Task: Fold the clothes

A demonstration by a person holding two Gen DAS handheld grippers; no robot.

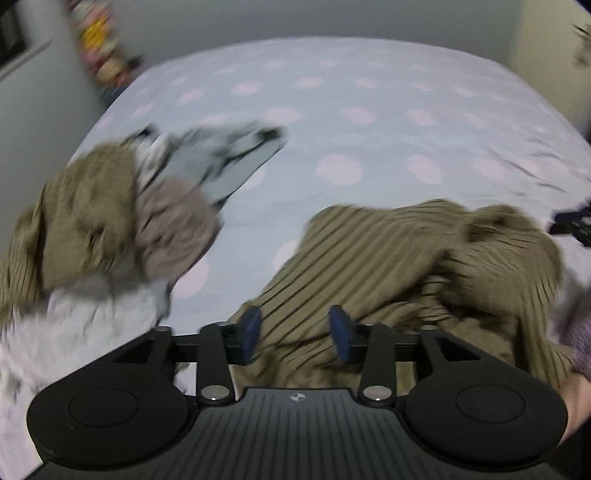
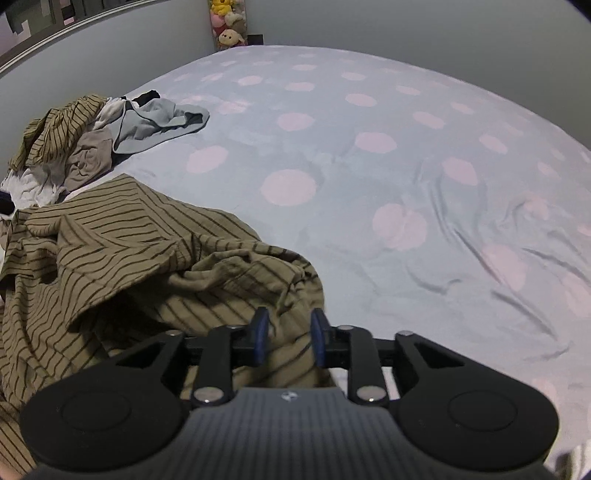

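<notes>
An olive shirt with thin dark stripes (image 2: 122,258) lies crumpled on the near side of the bed. In the right wrist view, my right gripper (image 2: 289,338) sits at its right edge, its blue pads narrowed on a bunched fold of the cloth. My left gripper (image 1: 295,332) hovers over the same striped shirt (image 1: 388,258), fingers wide apart with fabric below them and nothing pinched. The left wrist view is blurred by motion.
A heap of other clothes (image 2: 66,147) lies at the left: another striped piece, a taupe one, a white one and a grey-blue garment (image 2: 159,122). The dotted pale-blue bedspread (image 2: 406,166) stretches far and right. Plush toys (image 2: 227,26) stand in the far corner.
</notes>
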